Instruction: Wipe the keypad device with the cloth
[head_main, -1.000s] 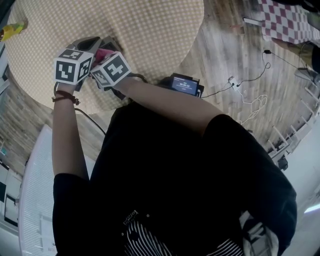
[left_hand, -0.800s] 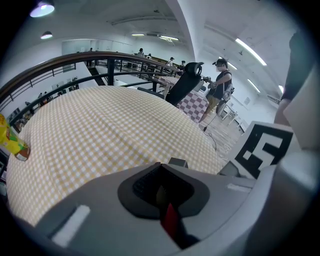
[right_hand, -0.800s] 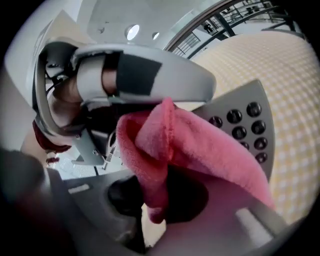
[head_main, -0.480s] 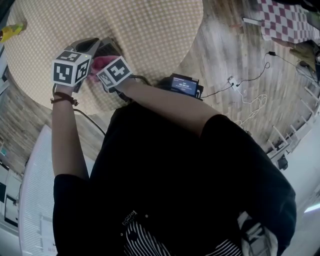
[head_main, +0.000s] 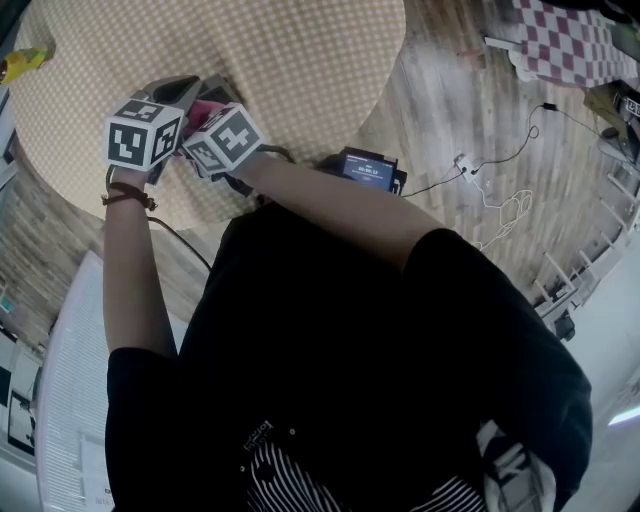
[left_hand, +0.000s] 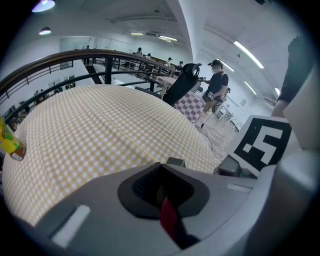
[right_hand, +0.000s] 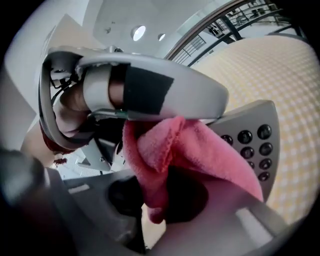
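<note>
Wiping looks under way, judged partway. The right hand-held gripper (right_hand: 160, 205) pinches the pink cloth (right_hand: 200, 150), which is pressed on the grey keypad device (right_hand: 252, 142). The device sits on the checked worktop (head_main: 300, 60) near its edge. The button side shows bare and probably needs a pass. The left hand-held gripper (left_hand: 162, 197) is pressed together beside the device, nothing clearly held.

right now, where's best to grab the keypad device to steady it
Probably the device's plain rim, from the left, pinched across the edge: it is a flat panel, and the buttons and the cloth in the right claw fill its face.
</note>
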